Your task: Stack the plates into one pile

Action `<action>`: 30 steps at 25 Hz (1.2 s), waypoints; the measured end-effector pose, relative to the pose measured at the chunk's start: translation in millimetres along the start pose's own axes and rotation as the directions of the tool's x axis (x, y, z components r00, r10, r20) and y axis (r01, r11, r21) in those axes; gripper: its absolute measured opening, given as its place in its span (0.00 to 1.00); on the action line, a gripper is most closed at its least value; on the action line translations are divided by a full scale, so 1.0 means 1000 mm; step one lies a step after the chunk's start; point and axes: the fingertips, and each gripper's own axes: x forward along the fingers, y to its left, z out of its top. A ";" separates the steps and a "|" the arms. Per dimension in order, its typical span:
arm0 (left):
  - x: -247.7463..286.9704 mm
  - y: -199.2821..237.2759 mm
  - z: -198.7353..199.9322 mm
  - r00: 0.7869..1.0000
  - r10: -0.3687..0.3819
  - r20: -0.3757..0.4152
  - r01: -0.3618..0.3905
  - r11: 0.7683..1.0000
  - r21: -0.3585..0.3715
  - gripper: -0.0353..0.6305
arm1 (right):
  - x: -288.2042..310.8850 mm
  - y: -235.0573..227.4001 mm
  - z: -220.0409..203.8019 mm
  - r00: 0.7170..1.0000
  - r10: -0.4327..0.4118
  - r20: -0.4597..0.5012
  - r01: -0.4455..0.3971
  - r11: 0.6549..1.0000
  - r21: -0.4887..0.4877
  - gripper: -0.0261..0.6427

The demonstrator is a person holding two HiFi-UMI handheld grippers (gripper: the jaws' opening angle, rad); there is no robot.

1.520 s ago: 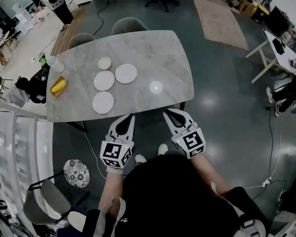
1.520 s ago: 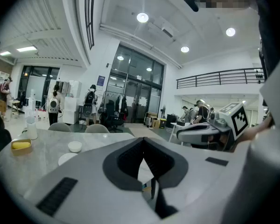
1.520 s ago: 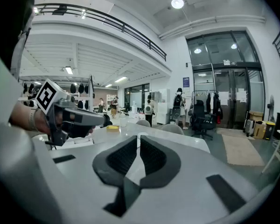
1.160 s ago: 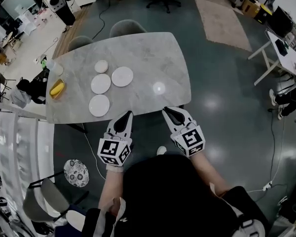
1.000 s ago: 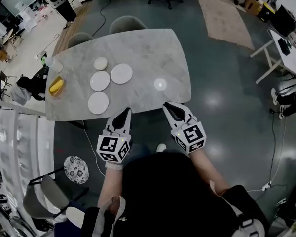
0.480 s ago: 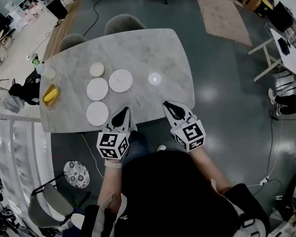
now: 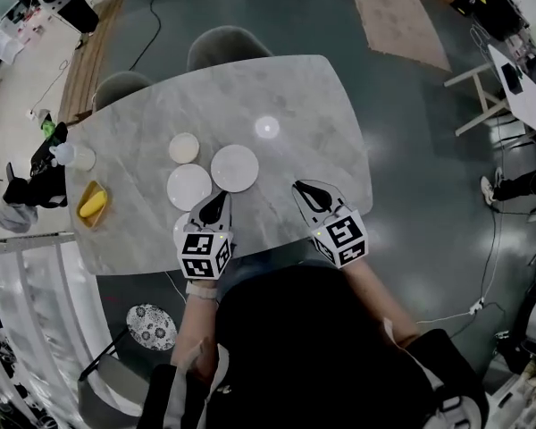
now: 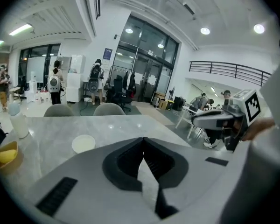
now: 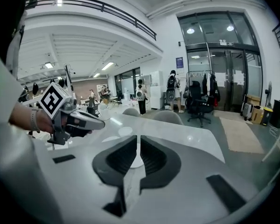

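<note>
Several white plates lie apart on the grey marble table (image 7: 313, 105): a small one (image 7: 184, 147), a middle one (image 7: 189, 187), one to its right (image 7: 235, 168), and a near one (image 7: 180, 228) half hidden under my left gripper. My left gripper (image 7: 217, 195) hovers over the table's near edge between the plates, shut and empty. My right gripper (image 7: 297, 186) is over bare marble to the right, jaws together with nothing in them. The left gripper view shows the small plate (image 8: 83, 143) ahead. In the right gripper view a plate (image 9: 133, 161) lies just past the jaws.
At the table's left end a yellow item sits in a tray (image 7: 92, 206) beside a cup (image 7: 83, 158) and a bottle (image 7: 62, 154). Two grey chairs (image 7: 228, 43) stand at the far side. A patterned round thing (image 7: 152, 326) lies on the floor at near left.
Both grippers have moved forward from in front of the table to over its near edge. The left one now covers part of the nearest plate. Both stay shut.
</note>
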 end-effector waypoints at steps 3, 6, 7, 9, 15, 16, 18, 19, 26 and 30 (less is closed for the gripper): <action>0.015 0.028 -0.006 0.999 -0.015 -0.048 0.016 1.000 0.014 0.07 | 0.032 0.000 0.000 0.999 -0.012 -0.042 0.012 1.000 0.005 0.09; 0.026 0.051 -0.018 0.995 -0.040 -0.095 0.040 0.999 0.000 0.07 | 0.061 0.002 0.001 0.997 -0.025 -0.078 0.026 1.000 0.013 0.09; 0.030 0.057 -0.022 0.993 -0.048 -0.110 0.048 0.999 -0.005 0.07 | 0.070 0.001 0.002 0.996 -0.028 -0.088 0.030 0.999 0.022 0.09; 0.038 0.067 -0.031 0.989 -0.061 -0.138 0.059 0.998 -0.019 0.07 | 0.085 0.000 0.003 0.994 -0.033 -0.107 0.038 0.999 0.038 0.09; 0.050 0.085 -0.060 0.975 -0.079 -0.207 0.068 0.996 -0.061 0.07 | 0.122 -0.002 -0.011 0.982 -0.049 -0.183 0.057 0.998 0.037 0.09; 0.051 0.087 -0.065 0.973 -0.080 -0.216 0.068 0.996 -0.063 0.07 | 0.128 -0.002 -0.016 0.979 -0.051 -0.197 0.059 0.998 0.035 0.09; 0.055 0.091 -0.075 0.969 -0.080 -0.236 0.065 0.995 -0.072 0.07 | 0.141 -0.002 -0.025 0.973 -0.055 -0.223 0.062 0.998 0.027 0.09; 0.056 0.093 -0.080 0.966 -0.079 -0.247 0.062 0.995 -0.078 0.07 | 0.147 -0.002 -0.030 0.970 -0.056 -0.235 0.063 0.998 0.023 0.09; 0.070 0.091 -0.110 0.948 -0.082 -0.306 0.046 0.991 -0.123 0.07 | 0.172 -0.008 -0.066 0.953 -0.056 -0.298 0.068 0.997 0.031 0.09; 0.076 0.091 -0.123 0.943 -0.080 -0.324 0.032 0.988 -0.149 0.07 | 0.186 -0.009 -0.087 0.943 -0.048 -0.331 0.058 0.998 0.022 0.09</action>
